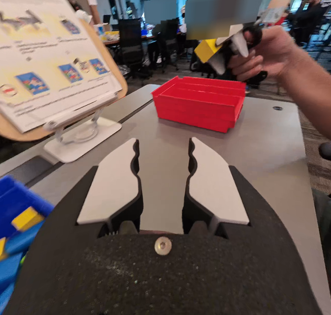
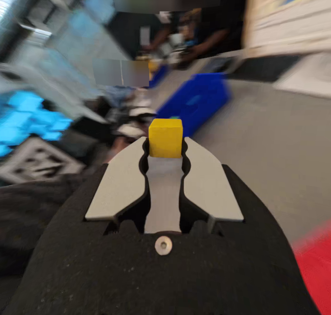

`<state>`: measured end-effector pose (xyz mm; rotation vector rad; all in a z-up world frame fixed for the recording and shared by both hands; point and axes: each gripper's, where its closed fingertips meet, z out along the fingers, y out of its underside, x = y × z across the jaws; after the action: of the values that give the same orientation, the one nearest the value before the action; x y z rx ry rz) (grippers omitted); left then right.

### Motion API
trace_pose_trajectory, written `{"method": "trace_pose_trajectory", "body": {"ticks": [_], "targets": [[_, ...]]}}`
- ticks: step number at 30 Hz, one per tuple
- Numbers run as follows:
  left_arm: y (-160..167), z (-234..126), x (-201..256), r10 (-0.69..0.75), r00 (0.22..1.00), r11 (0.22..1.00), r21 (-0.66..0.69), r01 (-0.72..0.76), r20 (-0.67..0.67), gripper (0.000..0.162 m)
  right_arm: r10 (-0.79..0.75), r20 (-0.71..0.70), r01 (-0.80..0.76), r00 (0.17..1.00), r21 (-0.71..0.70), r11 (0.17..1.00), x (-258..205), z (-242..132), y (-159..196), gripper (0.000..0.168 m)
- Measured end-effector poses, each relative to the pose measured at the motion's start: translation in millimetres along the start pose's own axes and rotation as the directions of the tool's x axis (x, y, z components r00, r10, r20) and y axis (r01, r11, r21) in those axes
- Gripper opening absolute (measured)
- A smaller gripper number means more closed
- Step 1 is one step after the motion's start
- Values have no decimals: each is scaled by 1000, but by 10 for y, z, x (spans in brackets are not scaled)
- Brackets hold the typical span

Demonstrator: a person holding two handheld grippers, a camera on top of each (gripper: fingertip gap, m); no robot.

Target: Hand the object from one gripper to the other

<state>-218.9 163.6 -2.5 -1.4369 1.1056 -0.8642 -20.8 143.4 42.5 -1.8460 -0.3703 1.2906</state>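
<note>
Left wrist view: blue bin (image 1: 16, 207) at lower left with a yellow block (image 1: 26, 218) inside. Paper sheet on a stand (image 1: 53, 59) behind it. Left gripper (image 1: 163, 150) hovers over the grey table (image 1: 268, 163), fingers spread wide, nothing between them. Red bin (image 1: 198, 103) sits on the table ahead. Upper right, a hand (image 1: 279, 55) holds the right gripper (image 1: 220, 55) in the air, clamped on a yellow cube (image 1: 207, 50). Right wrist view: right gripper (image 2: 164, 145) pinches the yellow cube (image 2: 165, 139) at its fingertips; background blurred, blue bin (image 2: 197, 100) beyond.
</note>
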Motion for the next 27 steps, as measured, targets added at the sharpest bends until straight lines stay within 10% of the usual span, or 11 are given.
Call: {"method": "trace_pose_trajectory", "body": {"ticks": [3, 7, 19, 27], "targets": [[144, -241, -131, -38, 997, 999, -11, 39, 69, 52, -193, -534, 149, 823, -125, 981, 835, -820, -28, 34], [280, -382, -274, -65, 992, 997, -24, 68, 112, 44, -426, -744, -26, 516, -510, 860, 1584, -1791, 517, 34], [314, -286, -203, -9, 997, 997, -78, 16, 83, 44, -437, -764, -561, 476, -646, 518, 2054, -2207, 1581, 34], [167, -585, -427, -73, 987, 996, -36, 79, 141, 46, -392, -796, -602, 461, -605, 520, 2066, -2241, 1657, 34]]}}
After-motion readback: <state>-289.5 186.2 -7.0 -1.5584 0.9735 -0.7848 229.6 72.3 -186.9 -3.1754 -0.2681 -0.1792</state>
